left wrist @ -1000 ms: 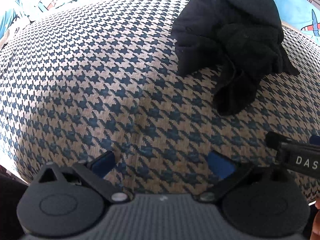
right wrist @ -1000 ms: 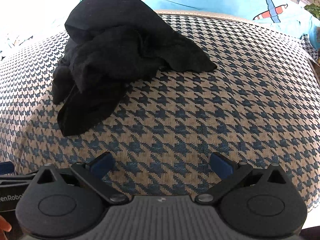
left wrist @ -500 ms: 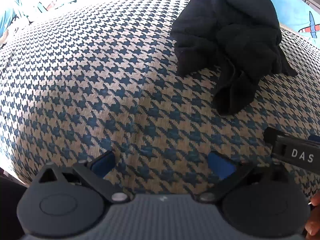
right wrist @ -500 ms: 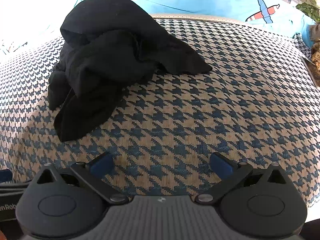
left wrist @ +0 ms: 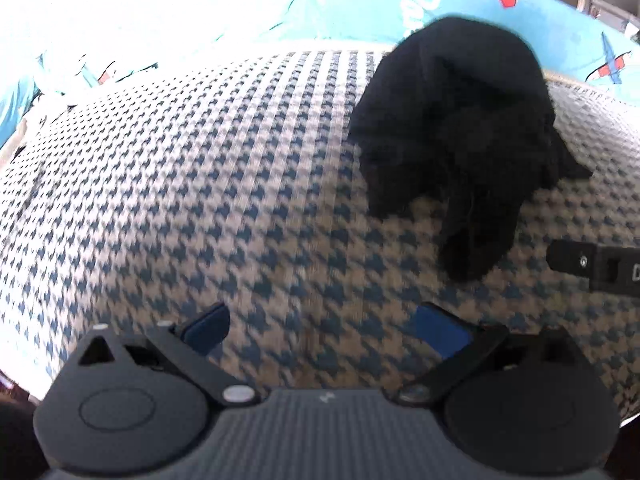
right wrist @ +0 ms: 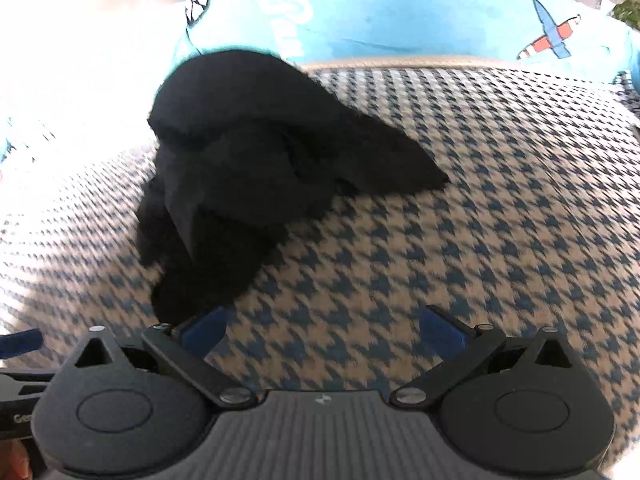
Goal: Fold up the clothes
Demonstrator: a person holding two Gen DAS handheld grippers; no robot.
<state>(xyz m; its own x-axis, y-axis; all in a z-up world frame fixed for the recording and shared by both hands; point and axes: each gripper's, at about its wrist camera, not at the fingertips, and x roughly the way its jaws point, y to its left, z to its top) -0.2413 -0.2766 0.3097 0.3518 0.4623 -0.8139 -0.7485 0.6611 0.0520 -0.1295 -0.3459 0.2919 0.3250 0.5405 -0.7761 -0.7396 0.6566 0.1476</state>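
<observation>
A crumpled black garment lies on the houndstooth cover, at one o'clock from the left gripper and eleven o'clock from the right gripper. Both grippers hold nothing, their fingers spread apart.

White cursive lettering runs across the turquoise printed bedsheet at twelve o'clock, too cut off to read. At eight o'clock in the right wrist view, the black plastic body of the left gripper shows only "Ge".
</observation>
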